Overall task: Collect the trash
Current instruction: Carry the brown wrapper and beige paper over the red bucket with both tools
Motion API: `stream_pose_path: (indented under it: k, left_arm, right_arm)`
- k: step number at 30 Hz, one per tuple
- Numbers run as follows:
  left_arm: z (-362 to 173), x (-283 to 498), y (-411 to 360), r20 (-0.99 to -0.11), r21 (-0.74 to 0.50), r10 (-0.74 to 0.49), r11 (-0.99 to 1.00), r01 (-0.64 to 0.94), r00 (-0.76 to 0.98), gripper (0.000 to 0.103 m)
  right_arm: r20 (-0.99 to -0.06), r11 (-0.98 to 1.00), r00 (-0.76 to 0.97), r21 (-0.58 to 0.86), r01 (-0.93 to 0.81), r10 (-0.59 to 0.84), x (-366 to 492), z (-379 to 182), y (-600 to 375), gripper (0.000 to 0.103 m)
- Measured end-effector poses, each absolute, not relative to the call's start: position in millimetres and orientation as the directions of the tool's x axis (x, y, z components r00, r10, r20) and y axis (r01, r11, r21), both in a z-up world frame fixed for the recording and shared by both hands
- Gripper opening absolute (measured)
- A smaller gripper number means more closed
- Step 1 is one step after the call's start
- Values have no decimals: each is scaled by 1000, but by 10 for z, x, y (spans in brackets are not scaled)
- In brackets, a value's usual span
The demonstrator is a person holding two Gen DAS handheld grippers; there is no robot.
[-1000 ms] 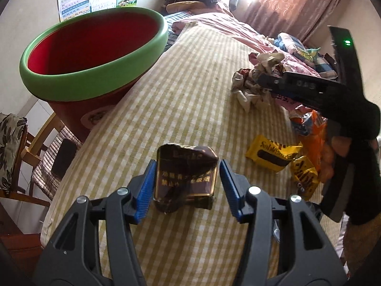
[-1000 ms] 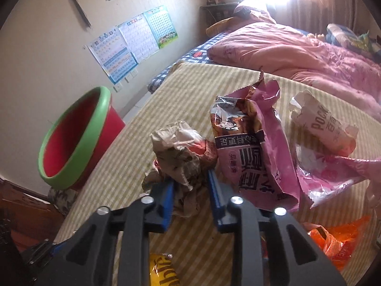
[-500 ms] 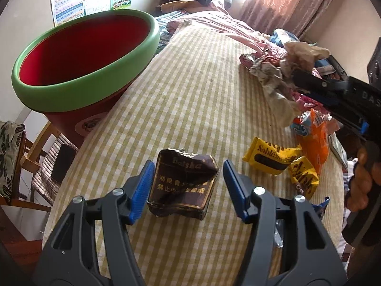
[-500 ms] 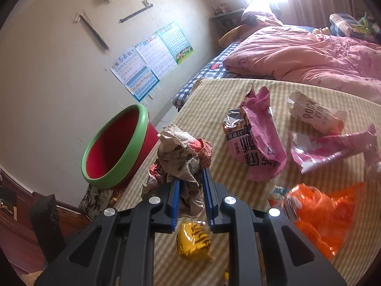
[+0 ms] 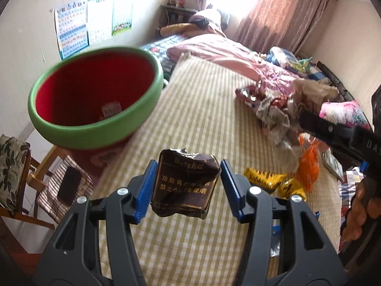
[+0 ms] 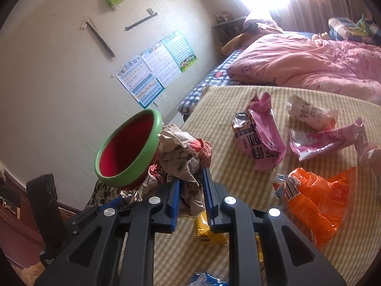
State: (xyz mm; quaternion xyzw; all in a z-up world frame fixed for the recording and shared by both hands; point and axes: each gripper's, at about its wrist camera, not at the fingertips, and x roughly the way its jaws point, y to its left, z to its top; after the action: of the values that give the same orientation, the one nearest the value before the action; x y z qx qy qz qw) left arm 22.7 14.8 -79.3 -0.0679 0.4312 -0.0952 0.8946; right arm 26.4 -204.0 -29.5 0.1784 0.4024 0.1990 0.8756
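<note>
A crushed brown cigarette pack (image 5: 184, 183) sits between the blue pads of my left gripper (image 5: 187, 190), which is shut on it just above the yellow checked tablecloth (image 5: 202, 109). My right gripper (image 6: 190, 190) is shut on a crumpled paper-and-wrapper wad (image 6: 181, 150), held off the table. The left wrist view shows the same wad (image 5: 278, 112) hanging from the right gripper (image 5: 307, 120) at the right. A red bin with a green rim (image 5: 95, 109) stands beside the table's left edge, and a small box lies inside it. The bin (image 6: 128, 152) lies just behind the wad.
Pink snack wrappers (image 6: 257, 138), a white packet (image 6: 312, 114), an orange bag (image 6: 314, 197) and yellow wrappers (image 5: 264, 178) lie on the table. A chair with a phone (image 5: 69, 186) on it stands below the bin. A bed with a pink quilt (image 6: 309, 64) is beyond.
My right gripper has lifted the wad off the table and carried it left toward the bin. The left gripper has risen and tilted up, and the cigarette pack has come up with it.
</note>
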Motion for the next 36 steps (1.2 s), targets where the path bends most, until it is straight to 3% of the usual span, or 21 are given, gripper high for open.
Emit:
stream_pose_path:
  k: [20, 36]
  left_arm:
    - [-437, 499, 809, -669, -215, -212, 973, 89, 712, 52]
    - [-442, 914, 1212, -664, -220, -249, 966, 134, 705, 52]
  right_arm:
    - [-631, 873, 624, 448, -191, 461, 349, -179, -1609, 18]
    - [-636, 887, 647, 440, -144, 421, 622, -158, -1143, 18]
